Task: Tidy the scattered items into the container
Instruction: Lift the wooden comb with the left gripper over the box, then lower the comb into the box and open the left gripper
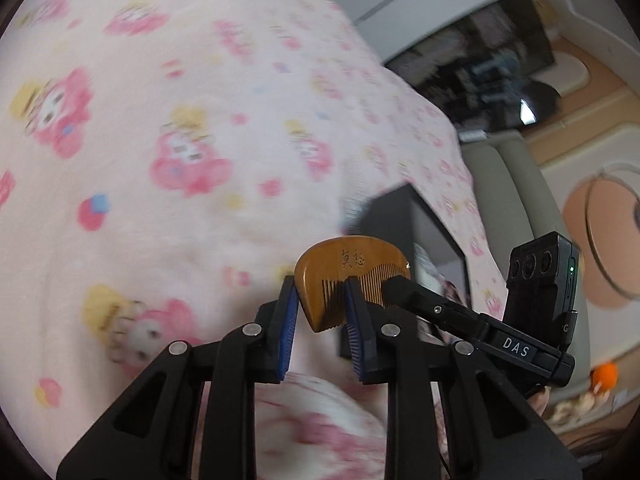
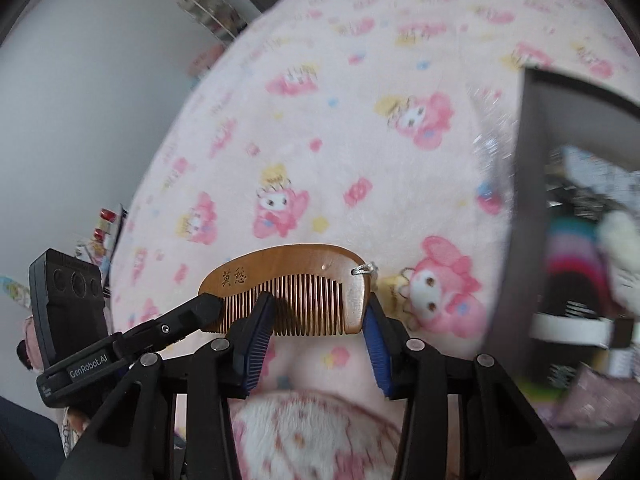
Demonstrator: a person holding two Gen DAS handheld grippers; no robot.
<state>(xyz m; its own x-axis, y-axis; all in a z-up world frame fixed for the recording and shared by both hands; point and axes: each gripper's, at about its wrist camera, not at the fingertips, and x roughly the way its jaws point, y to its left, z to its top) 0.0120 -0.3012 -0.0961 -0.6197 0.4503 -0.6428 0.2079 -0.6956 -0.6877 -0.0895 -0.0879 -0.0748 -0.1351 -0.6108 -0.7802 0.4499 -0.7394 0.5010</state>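
Two grippers share one wooden comb [image 2: 288, 280] above the pink plush blanket [image 2: 340, 152]. Left gripper [image 1: 322, 316] pinches its rounded end; right gripper [image 2: 318, 320] brackets the toothed half, jaws touching both sides. Smooth varnished wood on ribbed blue pads [image 2: 258, 338] could slip or twist if either hand pulls unevenly. A dark rigid container [image 2: 532, 200] sits at three o'clock.

a bed [image 2: 360, 160] covered by a pink cartoon-print blanket [image 1: 160, 140] carries a dark open box [image 2: 532, 208] resting directly on the blanket.
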